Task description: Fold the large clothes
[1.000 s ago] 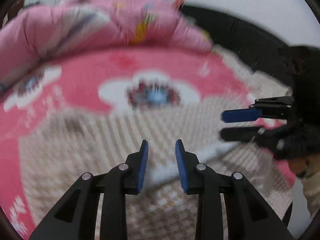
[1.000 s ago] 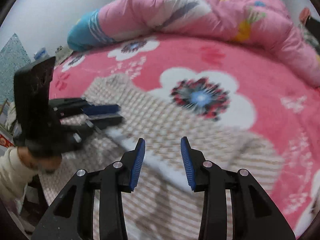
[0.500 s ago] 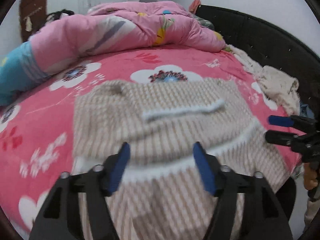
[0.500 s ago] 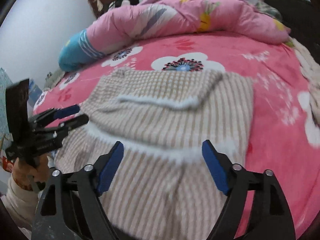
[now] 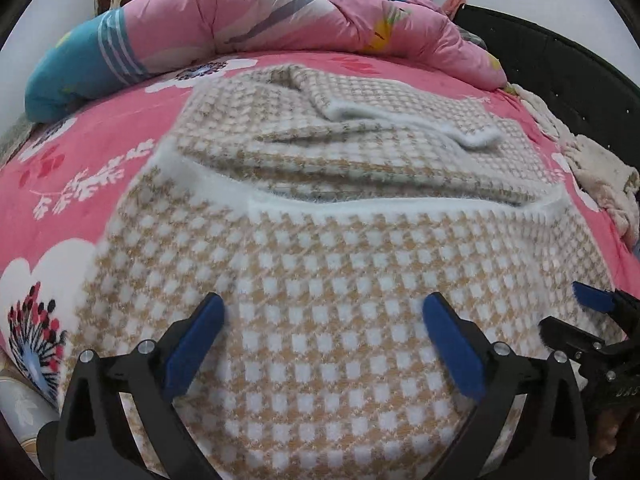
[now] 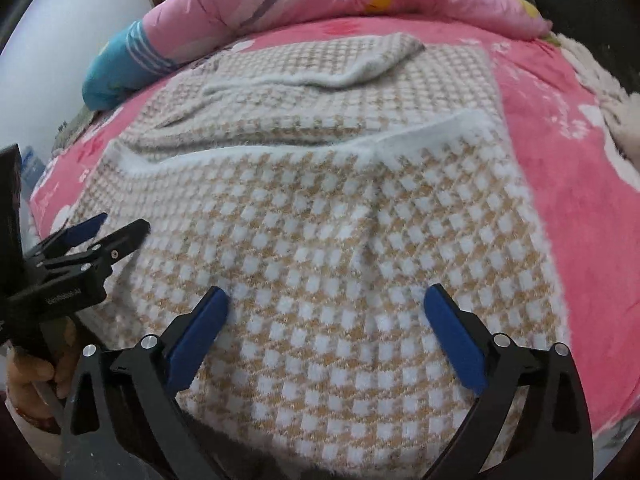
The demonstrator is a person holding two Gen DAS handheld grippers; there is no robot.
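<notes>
Both grippers, left [image 5: 324, 320] and right [image 6: 326, 314], now withdrawn, opening, empty above folded sweater [image 5: 320, 240] beside quilt [image 5: 280, 12]

My sweater [image 5: 340, 300] ran off the bottom edge in both wrist views, near hem unseen. Far half's weave too soft to read in the right view; folded sleeve [image 6: 320, 64] hid what lay under it. White garment [image 5: 600, 172] by the headboard was cut by the lens rim, type unclear. My left hand [image 6: 28, 380] only partly in frame, behind my left gripper [image 6: 116, 228].
</notes>
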